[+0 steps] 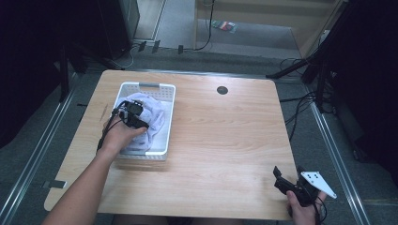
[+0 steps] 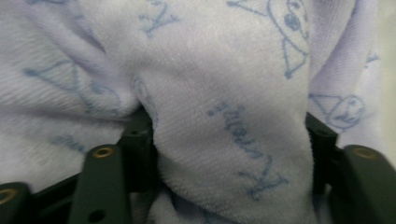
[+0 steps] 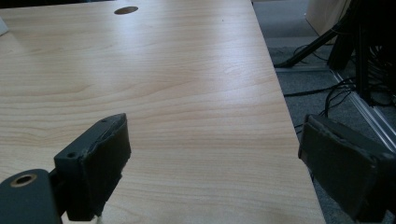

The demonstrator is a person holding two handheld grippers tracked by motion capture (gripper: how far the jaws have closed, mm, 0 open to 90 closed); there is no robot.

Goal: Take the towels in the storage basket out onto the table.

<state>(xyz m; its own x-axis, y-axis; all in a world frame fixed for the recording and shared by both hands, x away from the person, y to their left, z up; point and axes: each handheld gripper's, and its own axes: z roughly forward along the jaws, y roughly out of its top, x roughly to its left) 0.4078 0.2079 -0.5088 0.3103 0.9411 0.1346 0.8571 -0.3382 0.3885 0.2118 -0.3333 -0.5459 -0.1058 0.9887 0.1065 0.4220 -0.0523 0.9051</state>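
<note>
One thick fold of towel (image 2: pixel 229 140) sits pinched between left claw (image 2: pixel 229 154) pads.

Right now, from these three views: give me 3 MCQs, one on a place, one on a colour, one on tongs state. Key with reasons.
1. Where does the white cloth lie?
A. on the floor
B. in the white basket
C. on the bare table

2. What colour is the print on the cloth?
A. red
B. green
C. blue

3. How do the right tongs stand?
A. open over bare wood
B. shut on the cloth
C. shut on a cable

Key:
1 B, the high view shows the cloth bunched inside the basket walls.
2 C, the left gripper view shows blue letters and figures on a fold pinched by the left tongs.
3 A, the right gripper view shows nothing between the jaws.
</note>
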